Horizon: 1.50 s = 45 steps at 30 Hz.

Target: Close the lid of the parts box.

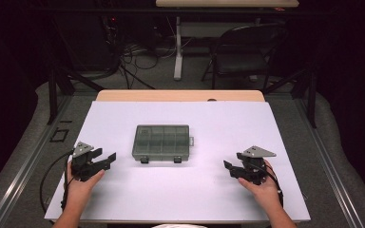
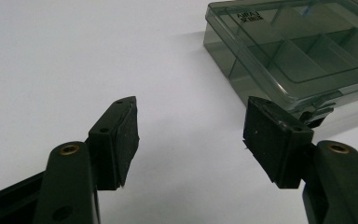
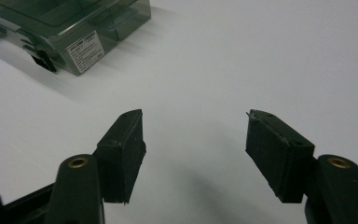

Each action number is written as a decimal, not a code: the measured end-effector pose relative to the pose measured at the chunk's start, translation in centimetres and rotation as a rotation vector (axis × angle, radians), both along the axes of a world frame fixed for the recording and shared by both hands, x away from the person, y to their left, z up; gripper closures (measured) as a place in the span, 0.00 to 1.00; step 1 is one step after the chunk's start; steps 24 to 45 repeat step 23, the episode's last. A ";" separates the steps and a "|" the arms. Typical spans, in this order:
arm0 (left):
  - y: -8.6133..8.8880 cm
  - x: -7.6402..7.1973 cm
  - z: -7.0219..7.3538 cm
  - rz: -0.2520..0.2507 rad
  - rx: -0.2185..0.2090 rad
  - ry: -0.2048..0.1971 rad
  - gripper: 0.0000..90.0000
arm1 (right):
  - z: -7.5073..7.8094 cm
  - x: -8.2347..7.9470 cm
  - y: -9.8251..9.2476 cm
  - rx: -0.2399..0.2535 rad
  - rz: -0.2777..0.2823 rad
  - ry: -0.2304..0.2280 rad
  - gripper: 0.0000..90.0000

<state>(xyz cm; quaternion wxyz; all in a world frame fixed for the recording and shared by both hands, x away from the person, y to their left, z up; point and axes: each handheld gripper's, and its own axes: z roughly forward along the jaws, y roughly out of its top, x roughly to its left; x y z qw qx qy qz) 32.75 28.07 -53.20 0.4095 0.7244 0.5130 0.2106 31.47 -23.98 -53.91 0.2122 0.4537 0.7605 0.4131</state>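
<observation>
The right claw (image 3: 193, 140) gapes empty over the white table (image 3: 261, 56); the lidded organiser box (image 3: 70, 28) sits upper left.

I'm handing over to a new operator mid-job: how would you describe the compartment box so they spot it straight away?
Find the white table top. Near its middle, between the left tool and the right tool, lies the organizer box, flat with its lid closed. It is smoky see-through plastic with dividers inside and two dark latches on the person's side.
</observation>
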 end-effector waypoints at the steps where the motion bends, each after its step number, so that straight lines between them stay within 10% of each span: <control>1: 0.0 0.0 0.0 -0.001 0.000 0.001 0.39 | 0.0 0.0 0.0 -0.002 0.003 0.000 0.40; 45: -0.2 0.5 -0.5 -0.001 0.052 0.011 0.37 | -0.5 0.4 0.0 -0.027 -0.010 -0.022 0.37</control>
